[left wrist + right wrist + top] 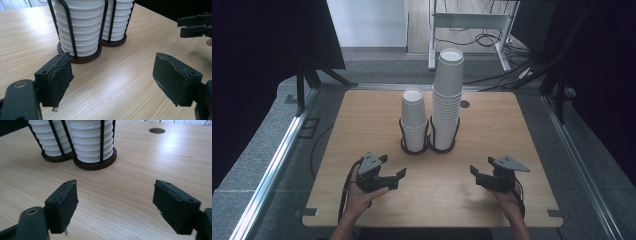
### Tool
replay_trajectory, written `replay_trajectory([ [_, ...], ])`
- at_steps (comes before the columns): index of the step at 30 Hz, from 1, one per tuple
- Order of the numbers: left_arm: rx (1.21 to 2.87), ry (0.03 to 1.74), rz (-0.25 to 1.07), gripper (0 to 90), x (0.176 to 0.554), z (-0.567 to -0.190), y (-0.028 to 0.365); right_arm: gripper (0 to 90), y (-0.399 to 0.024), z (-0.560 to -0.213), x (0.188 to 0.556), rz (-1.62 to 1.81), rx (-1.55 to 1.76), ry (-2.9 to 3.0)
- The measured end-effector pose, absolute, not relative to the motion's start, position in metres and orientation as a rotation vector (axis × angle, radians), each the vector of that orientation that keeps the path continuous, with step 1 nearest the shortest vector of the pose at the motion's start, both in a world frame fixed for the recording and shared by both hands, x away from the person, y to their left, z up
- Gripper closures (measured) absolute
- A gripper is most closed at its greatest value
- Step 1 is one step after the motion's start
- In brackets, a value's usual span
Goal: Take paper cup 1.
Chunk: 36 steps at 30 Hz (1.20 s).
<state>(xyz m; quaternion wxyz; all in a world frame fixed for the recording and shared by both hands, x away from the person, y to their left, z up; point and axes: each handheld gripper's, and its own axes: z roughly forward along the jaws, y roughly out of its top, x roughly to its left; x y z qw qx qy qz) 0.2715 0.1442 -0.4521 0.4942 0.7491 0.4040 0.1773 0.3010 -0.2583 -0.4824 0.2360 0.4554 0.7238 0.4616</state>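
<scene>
Hovering low over the pale wooden desk, near its front edge: left black two-jaw gripper and right black two-jaw gripper, well apart, each showing jaws spread wide with nothing between them. Standing upright beyond them, near the desk's middle: shorter stack of white paper cups and taller stack of white paper cups, side by side, each sitting in a black wire holder with dark round base, touching one another.
</scene>
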Motion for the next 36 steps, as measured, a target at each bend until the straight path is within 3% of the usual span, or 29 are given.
replay_trajectory([
  [10,1.815,0.964,0.443,18.3,0.271,-0.452,0.146,24.0,-0.243,-0.484,0.299,1.342,1.231,2.041],
  [14,1.823,0.955,0.452,18.6,0.27,-0.451,0.147,31.8,-0.237,-0.478,0.296,1.394,1.158,2.046],
  [24,1.842,0.968,0.489,21.2,0.271,-0.455,0.15,41.1,-0.234,-0.464,0.302,1.48,1.107,2.03],
  [36,1.802,0.993,0.47,17.9,0.269,-0.45,0.152,63.0,-0.229,-0.457,0.307,1.571,1.02,2.047],
])
